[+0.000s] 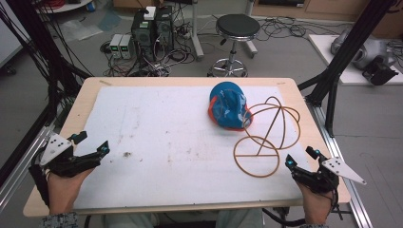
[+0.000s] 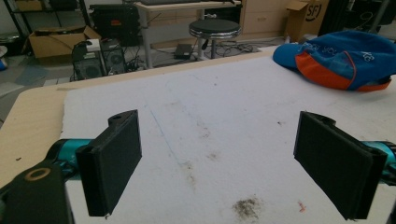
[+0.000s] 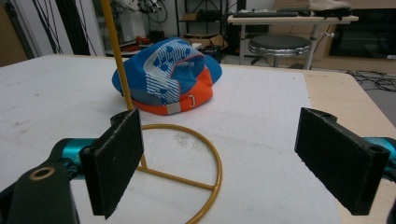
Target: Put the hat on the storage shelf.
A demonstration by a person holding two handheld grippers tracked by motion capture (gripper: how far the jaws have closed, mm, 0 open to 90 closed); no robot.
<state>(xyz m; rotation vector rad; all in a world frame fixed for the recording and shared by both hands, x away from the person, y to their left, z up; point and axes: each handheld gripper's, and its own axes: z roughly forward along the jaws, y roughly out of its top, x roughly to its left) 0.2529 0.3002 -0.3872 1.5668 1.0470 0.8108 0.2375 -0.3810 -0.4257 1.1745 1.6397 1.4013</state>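
A blue and orange cap (image 1: 228, 106) lies on the white mat, right of centre; it also shows in the left gripper view as the cap (image 2: 338, 59) at far right and in the right gripper view as the cap (image 3: 167, 76) straight ahead. A yellow wire stand (image 1: 266, 137) with a round base and curved hoops rests beside the cap; its base ring (image 3: 187, 175) lies just ahead of my right jaws. My left gripper (image 1: 92, 142) sits at the near left of the mat, open and empty (image 2: 217, 163). My right gripper (image 1: 299, 159) rests at the near right, open and empty (image 3: 219, 163).
The white mat (image 1: 157, 142) covers most of the wooden table (image 1: 85, 90); a small dirt smudge (image 1: 127, 154) marks it near my left gripper. Beyond the table stand a black stool (image 1: 236, 28), computer boxes (image 1: 152, 28) and cables. Black frame posts flank both sides.
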